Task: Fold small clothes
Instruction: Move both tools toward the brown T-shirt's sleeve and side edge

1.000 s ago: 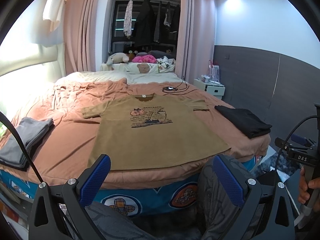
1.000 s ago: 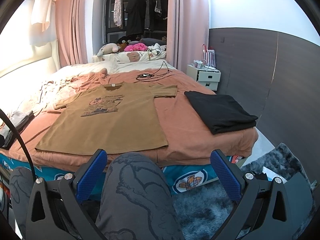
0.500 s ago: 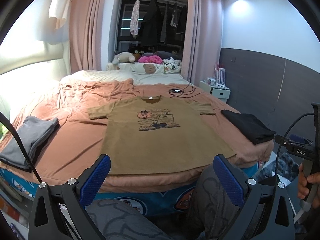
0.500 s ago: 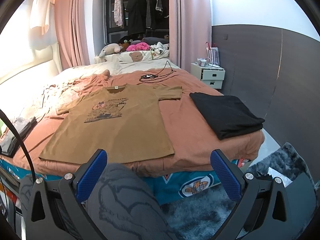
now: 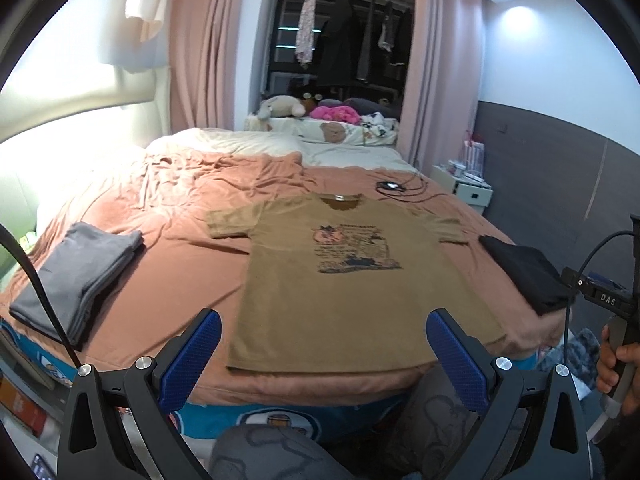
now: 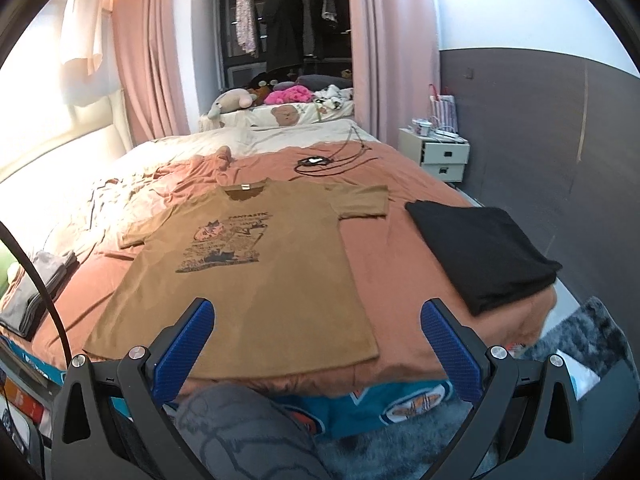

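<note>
A tan T-shirt (image 5: pixel 344 280) (image 6: pixel 256 272) with a dark print lies flat, face up, on the rust-coloured bed sheet (image 5: pixel 176 264), its hem toward me and both sleeves spread. My left gripper (image 5: pixel 324 344) hangs open just before the hem at the bed's near edge, nothing between its blue pads. My right gripper (image 6: pixel 316 336) is open too, above the hem's right half, holding nothing. In the left wrist view a hand (image 5: pixel 618 364) grips the other gripper's handle at the far right.
Folded grey clothes (image 5: pixel 80 272) lie at the bed's left edge, a folded black garment (image 6: pixel 480 252) at its right. A black cable (image 6: pixel 320 160) rests beyond the shirt collar. A white nightstand (image 6: pixel 444 152) stands at right. A person's knee (image 6: pixel 240 428) shows below the grippers.
Both grippers have risen and moved closer to the bed, so the shirt fills more of each view. Both stay open; the shirt has not moved.
</note>
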The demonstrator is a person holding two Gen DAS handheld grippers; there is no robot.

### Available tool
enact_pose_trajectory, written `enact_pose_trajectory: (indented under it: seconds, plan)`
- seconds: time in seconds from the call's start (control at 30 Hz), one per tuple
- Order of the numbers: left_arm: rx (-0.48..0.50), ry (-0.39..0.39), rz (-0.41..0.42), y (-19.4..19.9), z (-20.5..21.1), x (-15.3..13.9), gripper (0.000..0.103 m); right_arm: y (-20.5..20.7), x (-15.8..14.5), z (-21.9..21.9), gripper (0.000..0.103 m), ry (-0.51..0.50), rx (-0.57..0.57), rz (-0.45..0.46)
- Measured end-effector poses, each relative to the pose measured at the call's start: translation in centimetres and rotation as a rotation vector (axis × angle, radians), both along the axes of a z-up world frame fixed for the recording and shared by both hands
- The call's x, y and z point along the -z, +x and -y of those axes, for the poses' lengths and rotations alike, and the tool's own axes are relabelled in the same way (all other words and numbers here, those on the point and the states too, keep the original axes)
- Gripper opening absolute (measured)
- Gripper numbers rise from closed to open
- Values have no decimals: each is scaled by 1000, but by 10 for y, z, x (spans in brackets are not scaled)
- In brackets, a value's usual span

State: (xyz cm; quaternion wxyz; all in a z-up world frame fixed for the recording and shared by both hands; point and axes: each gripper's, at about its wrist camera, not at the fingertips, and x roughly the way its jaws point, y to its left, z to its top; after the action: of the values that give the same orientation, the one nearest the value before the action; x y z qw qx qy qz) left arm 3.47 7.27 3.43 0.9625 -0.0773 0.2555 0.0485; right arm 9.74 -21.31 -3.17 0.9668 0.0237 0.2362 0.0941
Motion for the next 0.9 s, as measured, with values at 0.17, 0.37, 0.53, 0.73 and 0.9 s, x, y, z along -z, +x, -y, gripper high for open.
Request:
enact_pose_trajectory:
  seconds: [0.17,0.37,0.53,0.73,0.9]
  plan:
    - [-59,35,-28,22,-16,-1,103,29,0,-11,103,-20,-48,3]
    - [-106,48,-69,48,-41,3,103,67,-1,-23,103,-59,-90,-28]
    - [-149,33,-103,75,-67,8,103,94,-5,-35,103,-68,-105,-43]
    - [-213,56,-169,106,-89,17,103,130,-11,-61,103,-88,-145,-54]
    - [-250,106,-227,133,-103,27,103,160,-12,-73,103,-84,-177,-80]
